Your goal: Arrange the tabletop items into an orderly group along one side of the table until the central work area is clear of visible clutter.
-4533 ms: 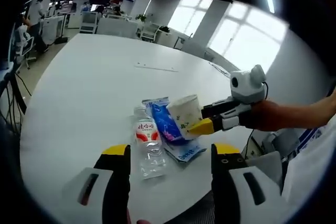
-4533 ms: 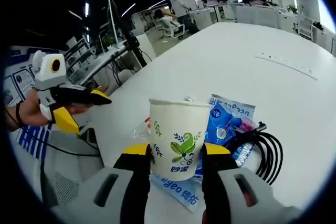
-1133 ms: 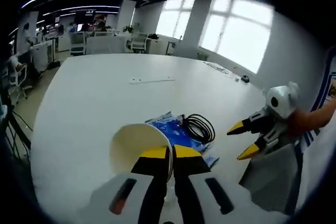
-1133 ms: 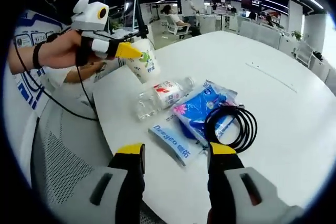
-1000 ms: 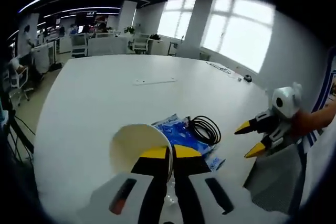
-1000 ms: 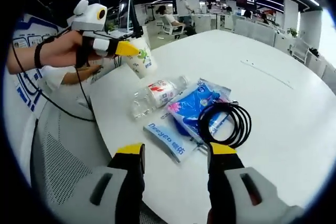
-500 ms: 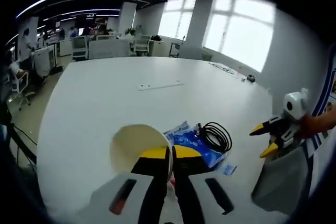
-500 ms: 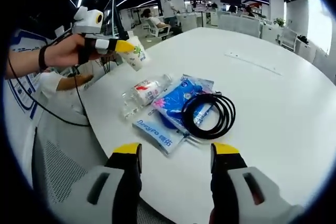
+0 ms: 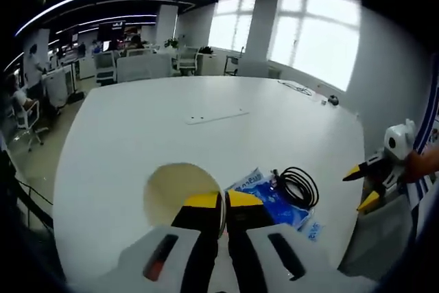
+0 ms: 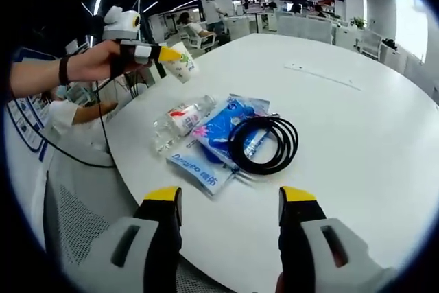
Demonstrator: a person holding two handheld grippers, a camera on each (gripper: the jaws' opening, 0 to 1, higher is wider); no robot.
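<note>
Jaws of the left gripper (image 9: 221, 200) pinch a cup (image 9: 177, 190) rim above the surface (image 10: 357, 135); right gripper (image 10: 231, 200) jaws are spread, near cable (image 10: 264, 143), pouch (image 10: 223, 128) and bottle (image 10: 177, 121).

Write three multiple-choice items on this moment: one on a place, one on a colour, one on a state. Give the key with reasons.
1. Where does the black cable lie?
A. on the blue packet
B. inside the cup
C. on the floor

2. What colour are the tips of the right tongs?
A. red
B. yellow
C. green

3. What is the state of the left tongs?
A. open and holding nothing
B. shut on the cup
C. shut on the bottle

Key: 1 A, the coil rests across the blue packet in the right gripper view. 2 B, both tips rising from the bottom of the right gripper view are yellow. 3 B, the jaws pinch the wall of the cup in the left gripper view, and the right gripper view shows the cup held above the table, apart from the bottle.
</note>
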